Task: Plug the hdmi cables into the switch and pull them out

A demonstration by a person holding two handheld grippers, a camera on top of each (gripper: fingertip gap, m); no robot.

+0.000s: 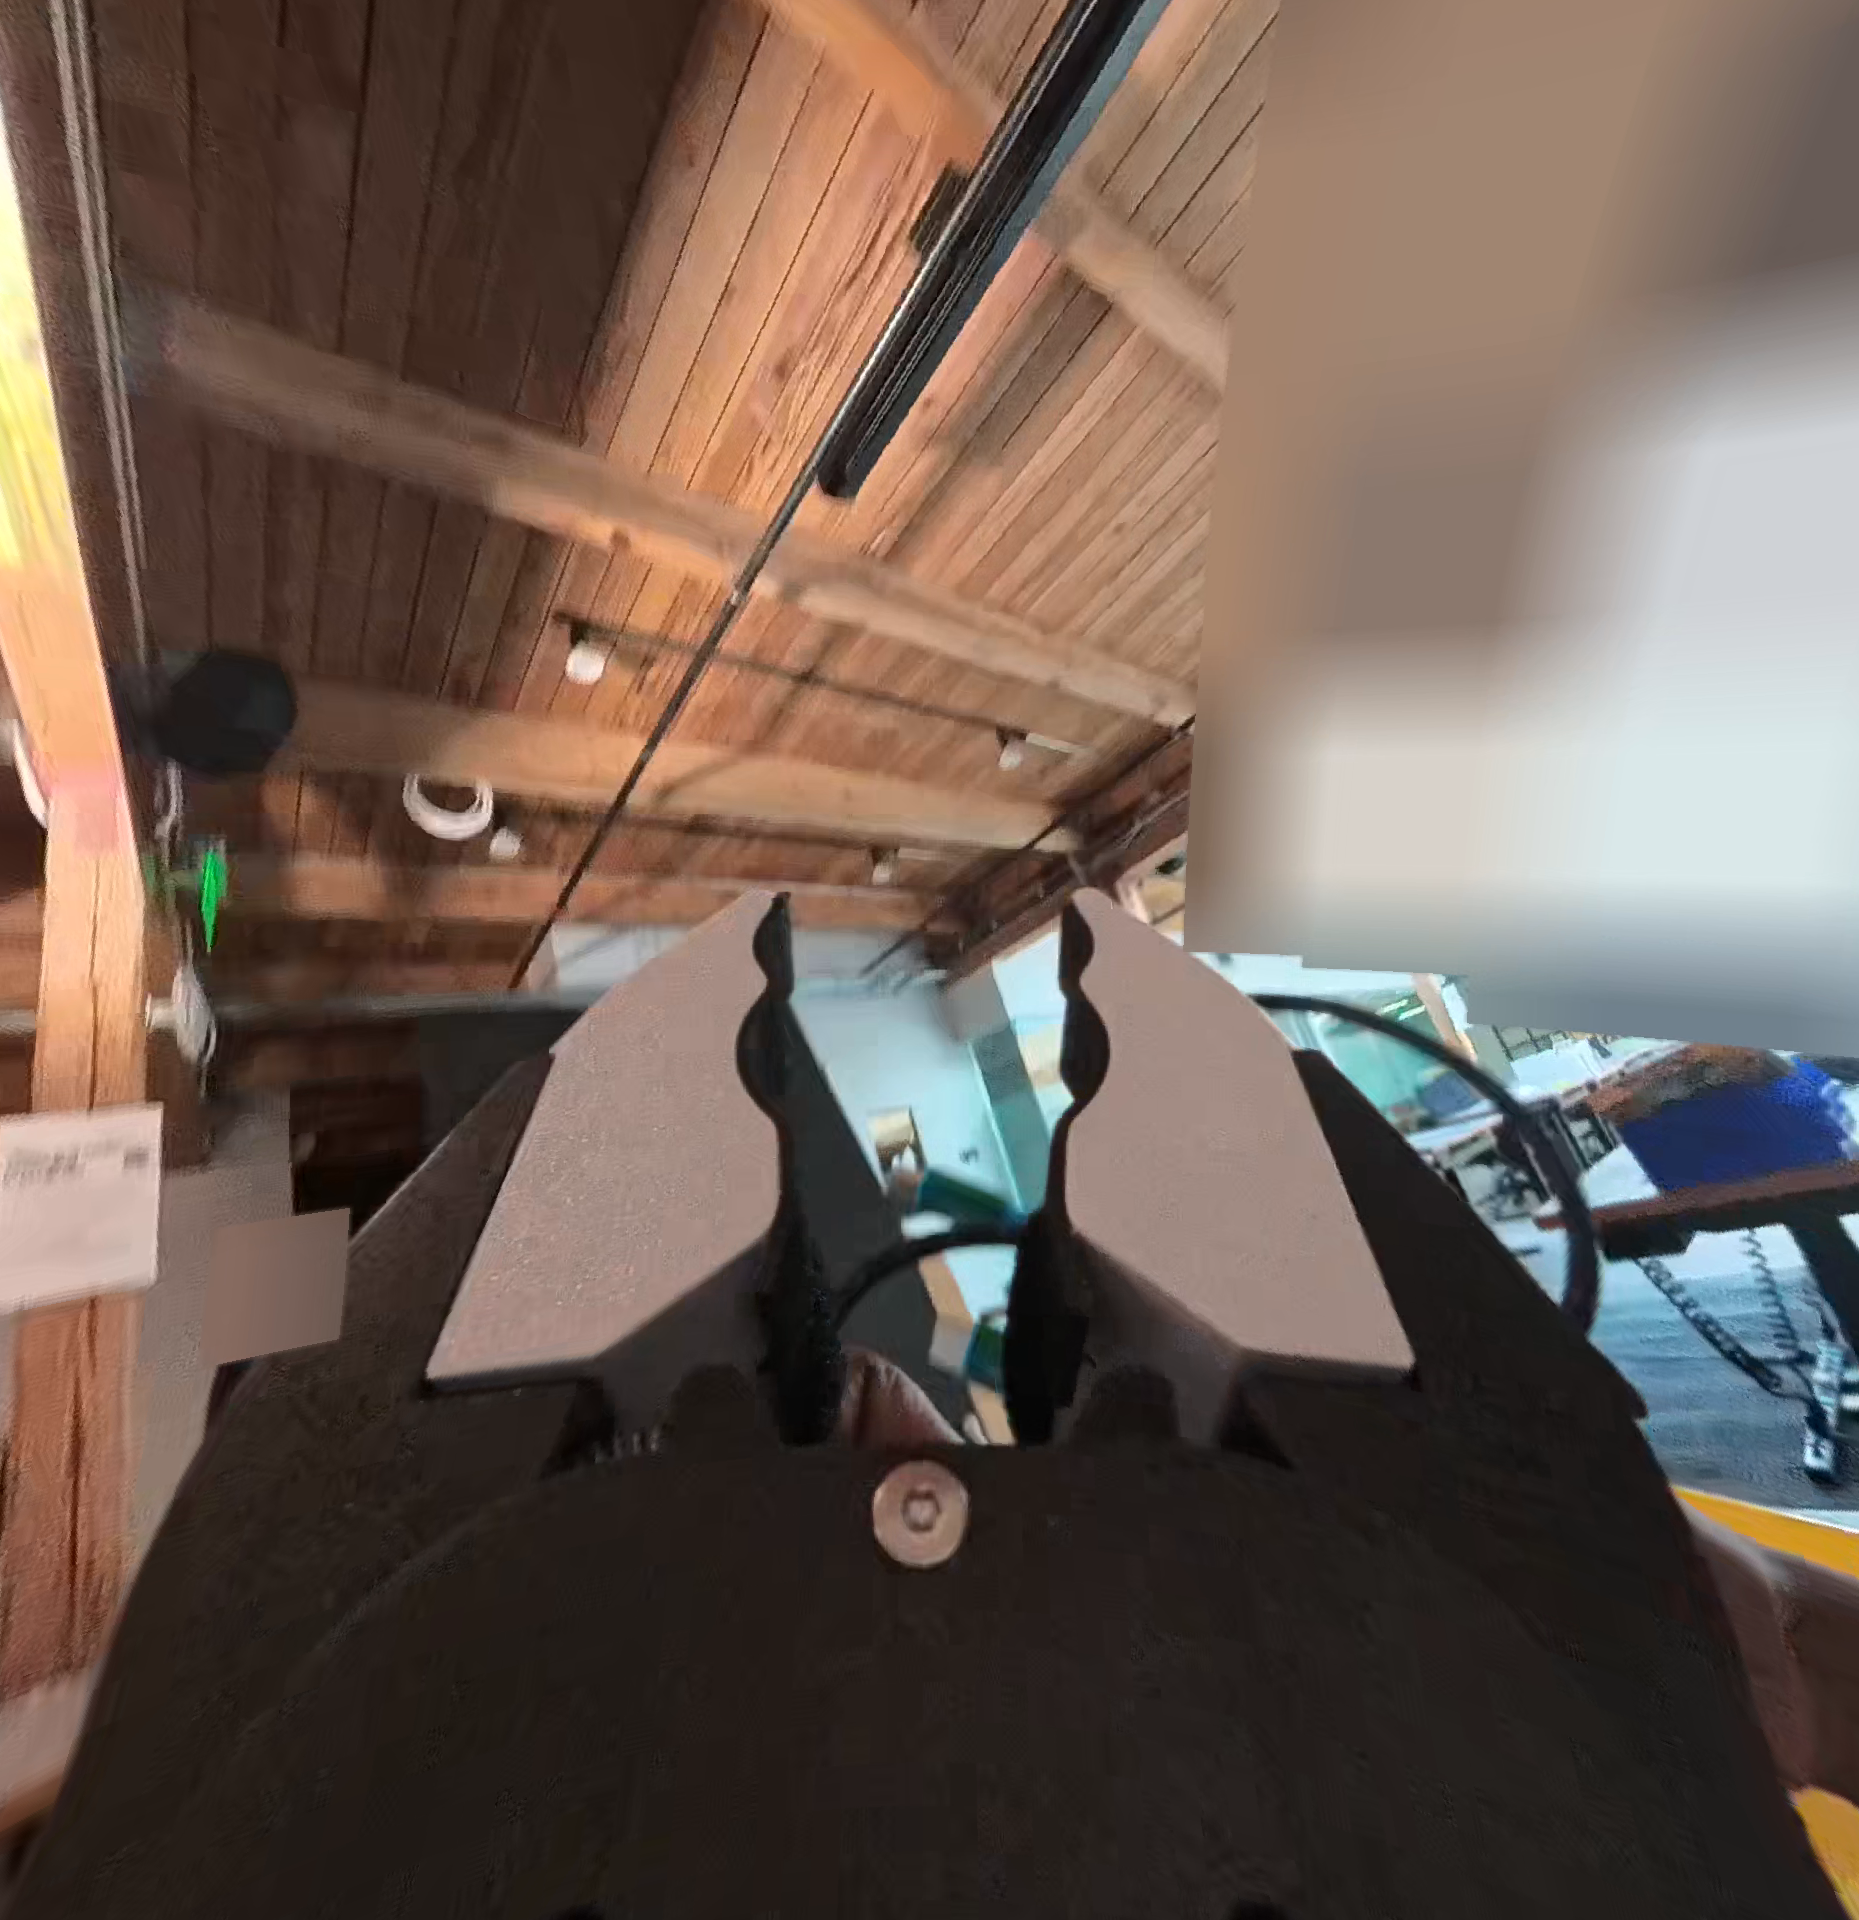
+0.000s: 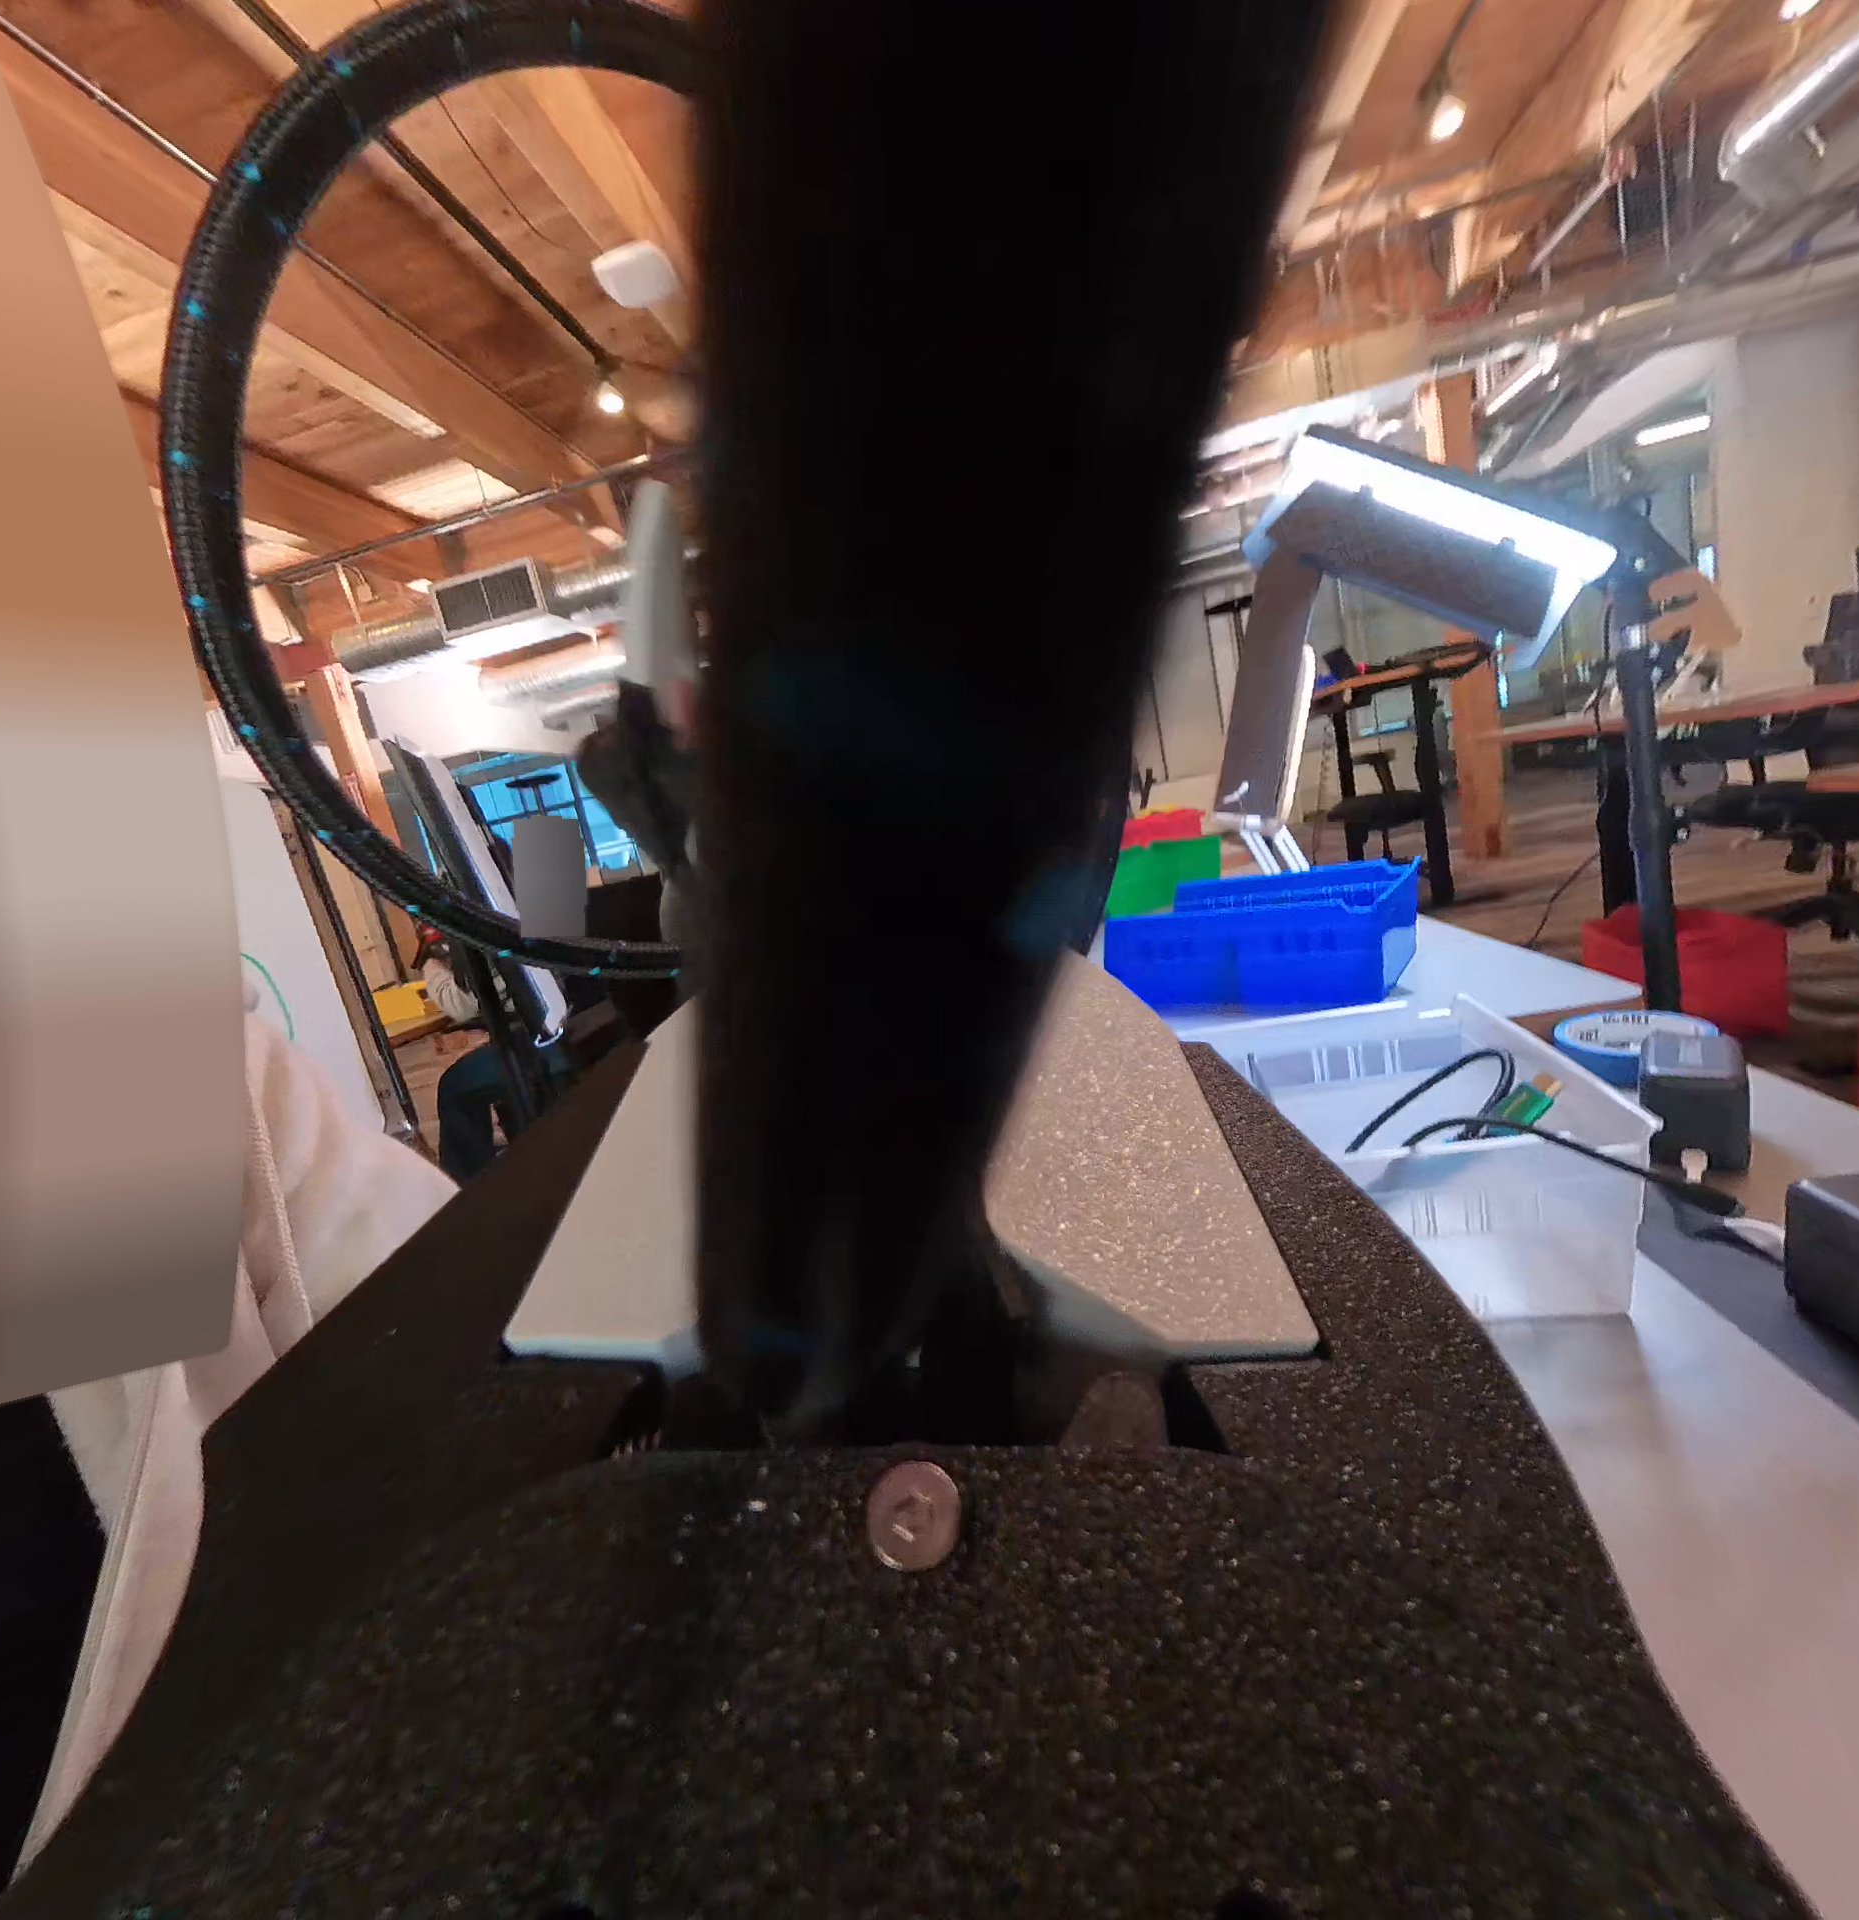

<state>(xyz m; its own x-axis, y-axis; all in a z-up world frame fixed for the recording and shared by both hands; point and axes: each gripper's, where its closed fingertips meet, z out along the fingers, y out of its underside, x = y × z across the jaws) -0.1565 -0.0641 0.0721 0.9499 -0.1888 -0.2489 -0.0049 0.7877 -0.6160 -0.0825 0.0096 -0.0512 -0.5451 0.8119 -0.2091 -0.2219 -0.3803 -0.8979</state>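
My right gripper (image 2: pixel 883 987) is shut on a wide black object (image 2: pixel 946 623). It stands up between the grey fingers (image 2: pixel 1133 1174), too close and blurred to tell switch from plug. A black braided cable (image 2: pixel 208 499) with blue flecks loops from the top left round to behind that object. My left gripper (image 1: pixel 925 914) is open and empty. It is tilted up toward the wooden ceiling. A black cable (image 1: pixel 1465 1070) arcs behind its right finger, and a thin loop of it shows in the gap between the fingers.
In the right wrist view a white table (image 2: pixel 1683 1455) carries a clear plastic bin (image 2: pixel 1476 1153) with small cables, a blue bin (image 2: pixel 1268 935), a blue tape roll (image 2: pixel 1621 1034) and a black adapter (image 2: pixel 1694 1101). A lamp panel (image 2: pixel 1424 540) hangs over it. A white sleeve (image 2: pixel 312 1195) is at left.
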